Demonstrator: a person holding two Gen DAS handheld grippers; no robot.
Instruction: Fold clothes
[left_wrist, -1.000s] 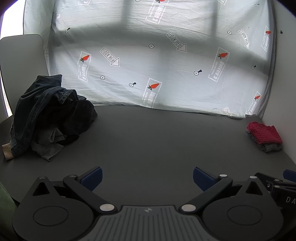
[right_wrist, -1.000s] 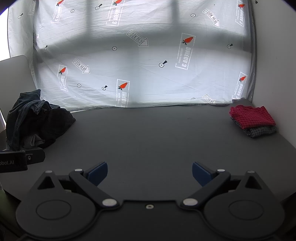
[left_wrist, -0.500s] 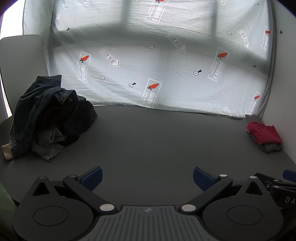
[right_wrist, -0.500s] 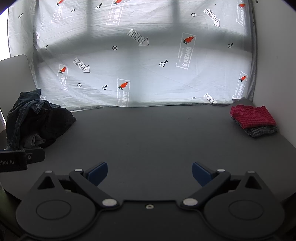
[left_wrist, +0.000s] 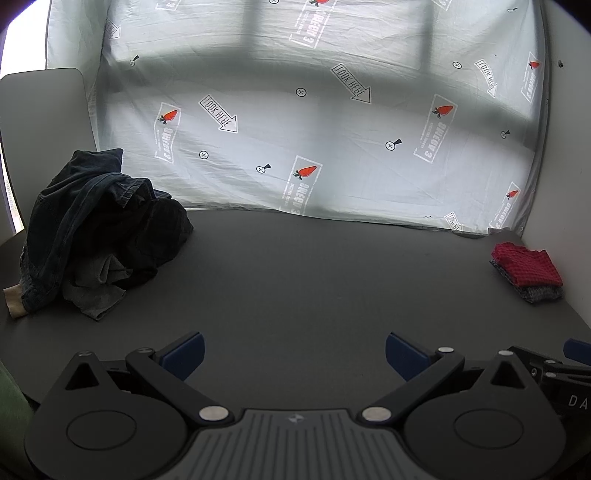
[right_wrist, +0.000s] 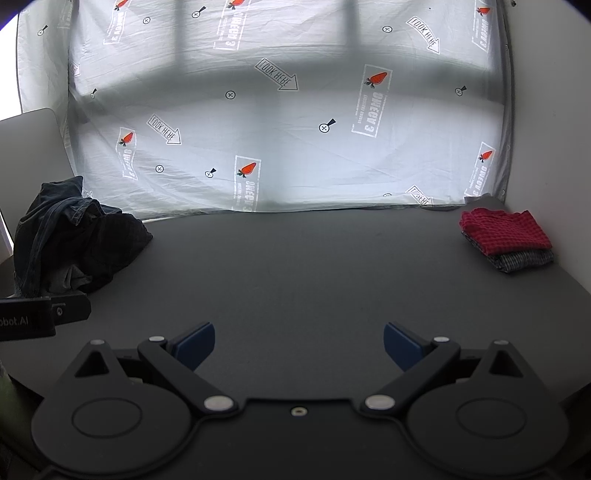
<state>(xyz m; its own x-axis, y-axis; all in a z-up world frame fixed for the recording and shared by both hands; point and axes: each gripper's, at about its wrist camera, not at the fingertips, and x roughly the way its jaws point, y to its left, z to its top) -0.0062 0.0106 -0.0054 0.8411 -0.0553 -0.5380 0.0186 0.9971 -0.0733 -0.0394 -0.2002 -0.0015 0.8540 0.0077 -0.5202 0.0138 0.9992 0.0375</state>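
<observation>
Both the left gripper (left_wrist: 293, 349) and right gripper (right_wrist: 298, 341) hover spread and empty over the dark table (left_wrist: 314, 280), crumpled dark clothes (left_wrist: 99, 229) far ahead-left, folded red garment (right_wrist: 504, 234) far ahead-right.

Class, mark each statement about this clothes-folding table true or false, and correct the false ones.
1. Both tools are open and empty. True: left tool, right tool.
2. The red cloth lies on top of a grey one. True.
3. The pile of dark clothes is neatly folded. False: it is a crumpled heap.
4. The red cloth sits on the left of the table. False: it is at the right edge.
</observation>
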